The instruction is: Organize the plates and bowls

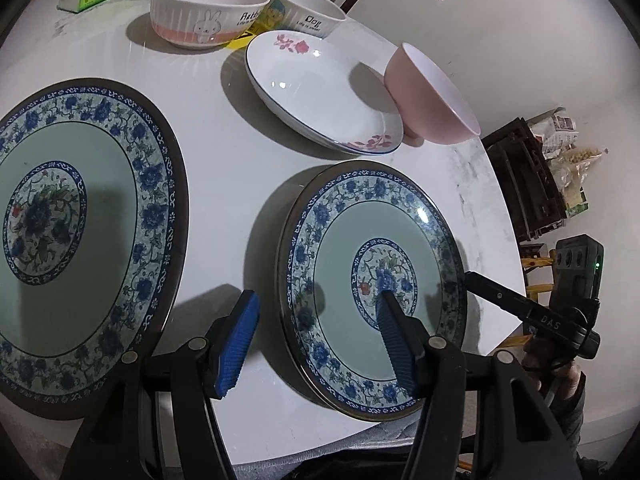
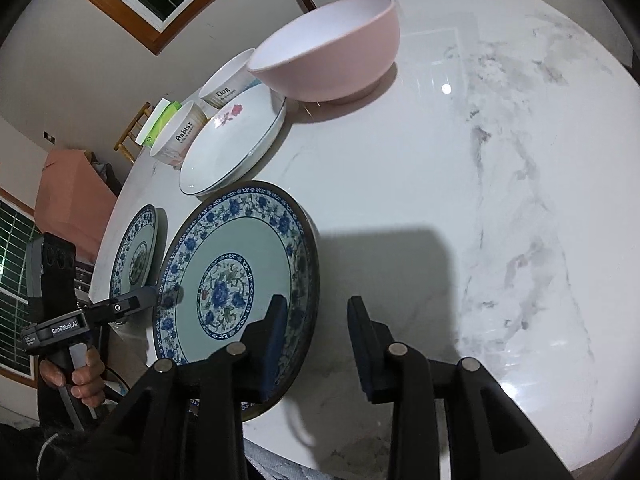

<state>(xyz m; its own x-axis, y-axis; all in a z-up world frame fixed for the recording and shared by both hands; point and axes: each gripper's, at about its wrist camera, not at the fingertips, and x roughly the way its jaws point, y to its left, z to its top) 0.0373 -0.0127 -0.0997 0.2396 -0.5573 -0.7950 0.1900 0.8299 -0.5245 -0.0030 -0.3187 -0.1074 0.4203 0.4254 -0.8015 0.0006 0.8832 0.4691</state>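
Left gripper [image 1: 316, 344]: jaws wide, straddling the near plate's left rim, not clamped.
Right gripper [image 2: 316, 344]: jaws wide, straddling its right rim.
Near plate [image 1: 360, 240]: blue-patterned, flat on white table [image 2: 440, 200].
Second blue plate [image 1: 72, 200]: left of near plate.
Flowered dish [image 1: 316, 92]: beyond near plate.
Pink bowl [image 1: 424, 96]: beside the dish, right.
Rabbit bowl [image 1: 208, 12], dog bowl [image 1: 308, 12]: farthest.

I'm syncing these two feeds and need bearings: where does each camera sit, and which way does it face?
Left wrist: on the left gripper, open astride the near blue plate's left rim, facing bowls.
Right wrist: on the right gripper, open astride that plate's right rim; shows the left-hand unit.
Shared: that plate, the pink bowl, the white plate.
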